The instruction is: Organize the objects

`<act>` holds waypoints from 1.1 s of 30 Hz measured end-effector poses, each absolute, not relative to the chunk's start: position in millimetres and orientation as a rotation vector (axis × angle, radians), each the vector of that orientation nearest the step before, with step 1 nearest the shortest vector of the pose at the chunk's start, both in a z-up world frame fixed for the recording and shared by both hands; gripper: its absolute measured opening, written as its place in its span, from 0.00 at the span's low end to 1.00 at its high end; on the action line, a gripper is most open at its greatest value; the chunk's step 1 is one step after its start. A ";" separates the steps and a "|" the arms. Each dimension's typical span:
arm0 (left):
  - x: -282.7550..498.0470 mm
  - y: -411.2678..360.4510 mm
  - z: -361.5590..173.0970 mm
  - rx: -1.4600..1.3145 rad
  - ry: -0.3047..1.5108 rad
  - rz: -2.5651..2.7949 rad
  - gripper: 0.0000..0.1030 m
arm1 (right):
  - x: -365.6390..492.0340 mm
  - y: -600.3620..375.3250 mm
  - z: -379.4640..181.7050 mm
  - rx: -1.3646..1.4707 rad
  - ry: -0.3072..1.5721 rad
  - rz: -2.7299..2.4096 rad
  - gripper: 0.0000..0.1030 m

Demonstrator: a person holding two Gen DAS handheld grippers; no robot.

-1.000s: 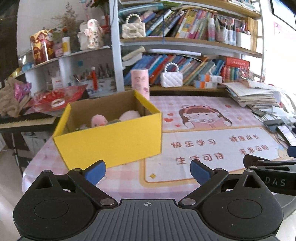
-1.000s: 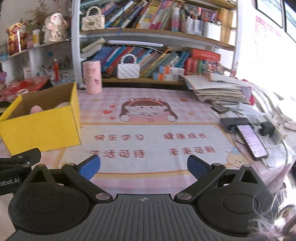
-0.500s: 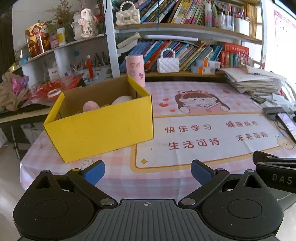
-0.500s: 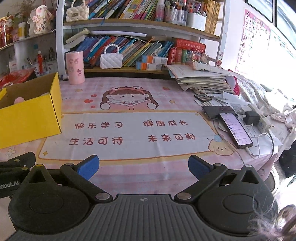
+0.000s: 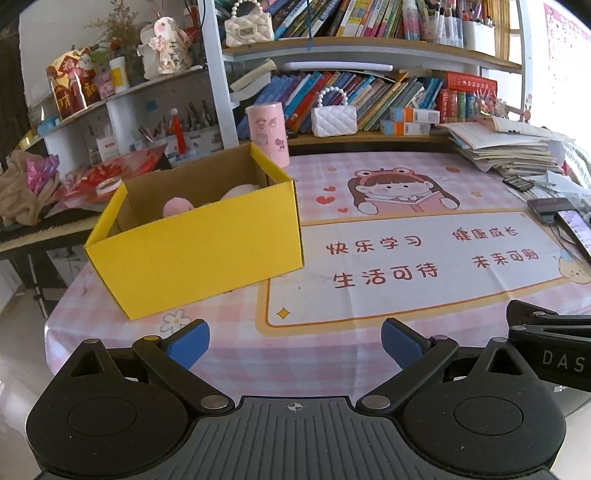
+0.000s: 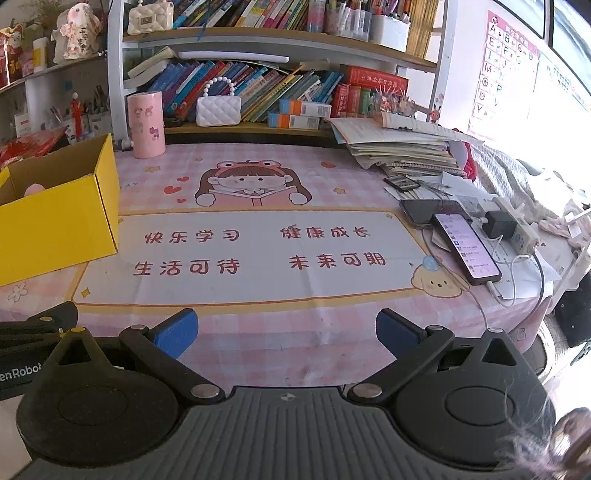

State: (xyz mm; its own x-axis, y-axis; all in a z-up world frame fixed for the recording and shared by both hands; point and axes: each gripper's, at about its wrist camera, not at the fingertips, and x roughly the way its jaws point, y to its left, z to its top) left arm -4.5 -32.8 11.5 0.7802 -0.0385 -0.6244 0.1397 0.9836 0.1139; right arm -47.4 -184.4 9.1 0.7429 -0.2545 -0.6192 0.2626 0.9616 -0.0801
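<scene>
The right gripper, jaws spread wide and empty, sits at the near edge of the pink checked tablecloth, with the yellow cardboard box far left and the lit smartphone far right of the gripper.

Both wrist views low at table's near edge, facing bookshelf, sharing yellow box

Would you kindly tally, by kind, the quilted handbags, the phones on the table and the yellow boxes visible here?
Quilted handbags: 2 (cream one on the upper shelf, white one on the lower shelf)
Phones: 2 (dark-screened, lit-screened)
Yellow boxes: 1
Total: 5
</scene>
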 end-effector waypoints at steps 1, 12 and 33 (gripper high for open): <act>-4.6 -32.9 11.3 0.156 0.672 -0.092 0.98 | -47.3 -184.4 8.9 0.014 0.678 -0.284 1.00; -3.8 -31.9 10.9 0.154 0.686 -0.052 0.98 | -43.9 -181.7 8.1 0.022 0.691 -0.279 1.00; -0.8 -29.4 8.9 0.130 0.708 -0.037 0.97 | -42.2 -178.4 5.8 0.017 0.695 -0.274 1.00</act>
